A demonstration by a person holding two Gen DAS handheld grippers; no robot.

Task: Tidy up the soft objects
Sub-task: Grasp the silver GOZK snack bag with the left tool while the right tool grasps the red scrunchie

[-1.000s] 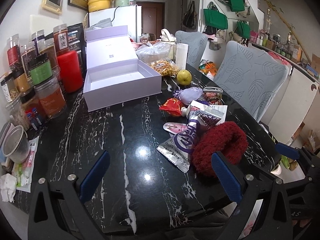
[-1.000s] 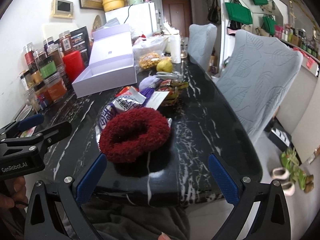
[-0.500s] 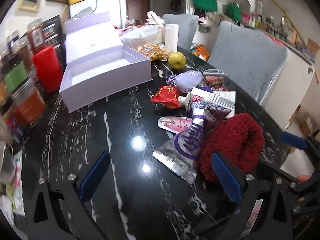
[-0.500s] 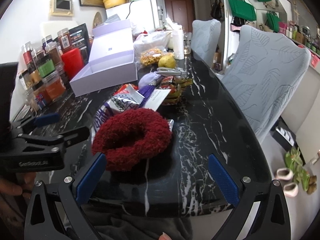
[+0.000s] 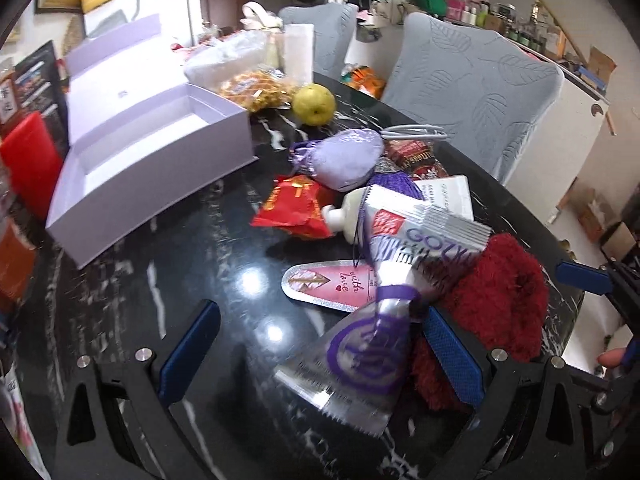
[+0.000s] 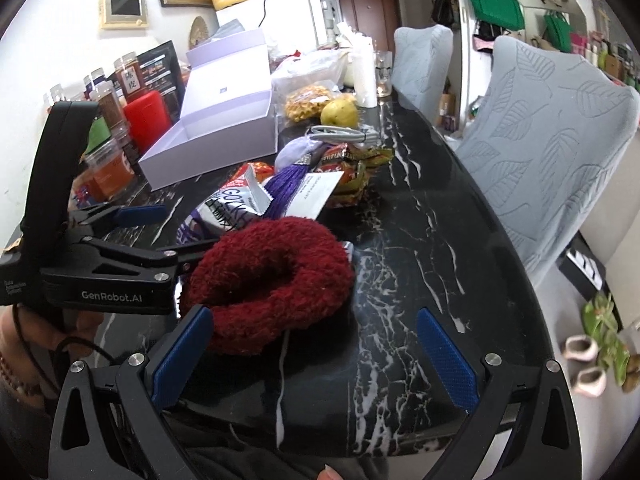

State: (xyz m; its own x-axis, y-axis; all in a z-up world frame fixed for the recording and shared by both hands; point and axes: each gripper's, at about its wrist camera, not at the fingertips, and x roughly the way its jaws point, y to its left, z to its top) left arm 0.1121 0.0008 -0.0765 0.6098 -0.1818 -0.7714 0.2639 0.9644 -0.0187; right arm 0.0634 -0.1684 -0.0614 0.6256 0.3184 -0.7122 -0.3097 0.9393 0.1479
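My left jaws (image 5: 316, 350) are spread around the silver-purple pouch (image 5: 360, 360), the right ones (image 6: 312, 354) spread and empty by the red fuzzy ring (image 6: 268, 276) at the worktop's (image 6: 420, 240) near edge. The left inner pad already presses the ring; closing could snag both or nudge it off the edge. The lavender box (image 5: 152, 152) sits well apart.

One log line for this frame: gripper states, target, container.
left gripper: open, beside pile | right gripper: open, nothing held | target: red fuzzy ring, on table | lilac box: open
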